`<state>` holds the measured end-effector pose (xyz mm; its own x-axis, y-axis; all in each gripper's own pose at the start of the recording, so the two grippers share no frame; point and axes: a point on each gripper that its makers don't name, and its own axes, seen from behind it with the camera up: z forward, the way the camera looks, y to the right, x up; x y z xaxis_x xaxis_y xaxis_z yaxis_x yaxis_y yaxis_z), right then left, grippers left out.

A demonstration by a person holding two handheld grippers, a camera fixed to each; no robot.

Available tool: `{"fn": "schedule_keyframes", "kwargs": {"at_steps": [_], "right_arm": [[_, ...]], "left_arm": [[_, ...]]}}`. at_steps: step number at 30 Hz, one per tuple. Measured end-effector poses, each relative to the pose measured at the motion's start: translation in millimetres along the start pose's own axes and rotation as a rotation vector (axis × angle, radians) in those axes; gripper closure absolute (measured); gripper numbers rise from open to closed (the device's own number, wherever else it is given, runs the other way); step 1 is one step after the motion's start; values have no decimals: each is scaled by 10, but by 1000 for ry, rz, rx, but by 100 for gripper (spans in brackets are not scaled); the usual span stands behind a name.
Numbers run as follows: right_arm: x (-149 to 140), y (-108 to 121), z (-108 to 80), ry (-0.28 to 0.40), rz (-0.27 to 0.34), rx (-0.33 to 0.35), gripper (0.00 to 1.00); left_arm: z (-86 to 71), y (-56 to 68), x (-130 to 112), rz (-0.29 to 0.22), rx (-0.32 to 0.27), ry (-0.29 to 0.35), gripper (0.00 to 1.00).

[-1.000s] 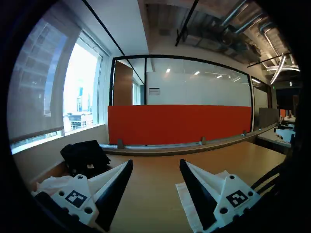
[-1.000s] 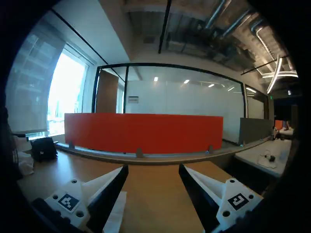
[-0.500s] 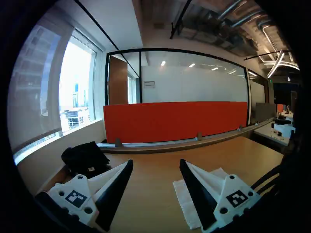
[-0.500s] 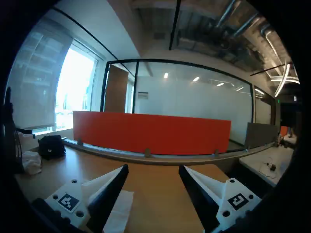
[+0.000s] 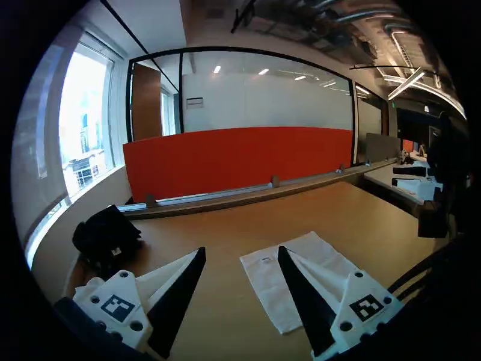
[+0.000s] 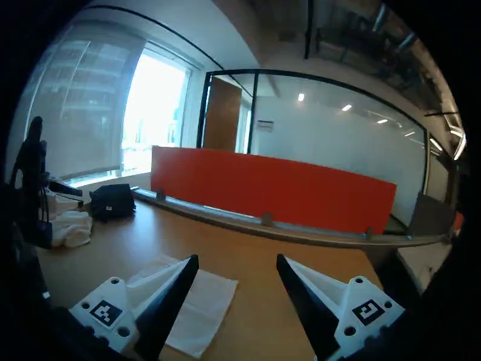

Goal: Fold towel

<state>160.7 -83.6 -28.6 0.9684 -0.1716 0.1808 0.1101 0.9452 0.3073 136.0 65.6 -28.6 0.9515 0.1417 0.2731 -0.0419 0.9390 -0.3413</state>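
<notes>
White towel [image 5: 264, 286] lies flat on the wooden desk [image 5: 240, 222]. Left gripper [image 5: 241, 249] and right gripper [image 6: 236, 257] hover over it, each with fingers spread wide, holding nothing

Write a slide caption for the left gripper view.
Open left gripper hovers over a white towel lying on the wooden desk, with a black bag near the window.

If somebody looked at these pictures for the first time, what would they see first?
Probably the big orange-red panel running along the far edge of the wooden desk. Next, the white towel lying flat on the desk, close in front of the open left tool, and a black bag by the window.
</notes>
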Motion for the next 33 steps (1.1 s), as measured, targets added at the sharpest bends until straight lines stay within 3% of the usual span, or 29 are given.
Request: {"fn": "schedule_keyframes", "kwargs": {"at_steps": [5, 12, 26, 33], "right_arm": [[-107, -47, 42, -37, -16, 30, 0], [-280, -176, 66, -75, -26, 62, 0], [-1061, -344, 211, -189, -46, 114, 0], [-1525, -446, 242, -259, -64, 154, 0]], "left_arm": [[65, 104, -99, 39, -33, -32, 11], [155, 263, -356, 52, -71, -81, 11], [298, 431, -1028, 64, -115, -187, 11], [352, 569, -1397, 94, -154, -257, 11]]}}
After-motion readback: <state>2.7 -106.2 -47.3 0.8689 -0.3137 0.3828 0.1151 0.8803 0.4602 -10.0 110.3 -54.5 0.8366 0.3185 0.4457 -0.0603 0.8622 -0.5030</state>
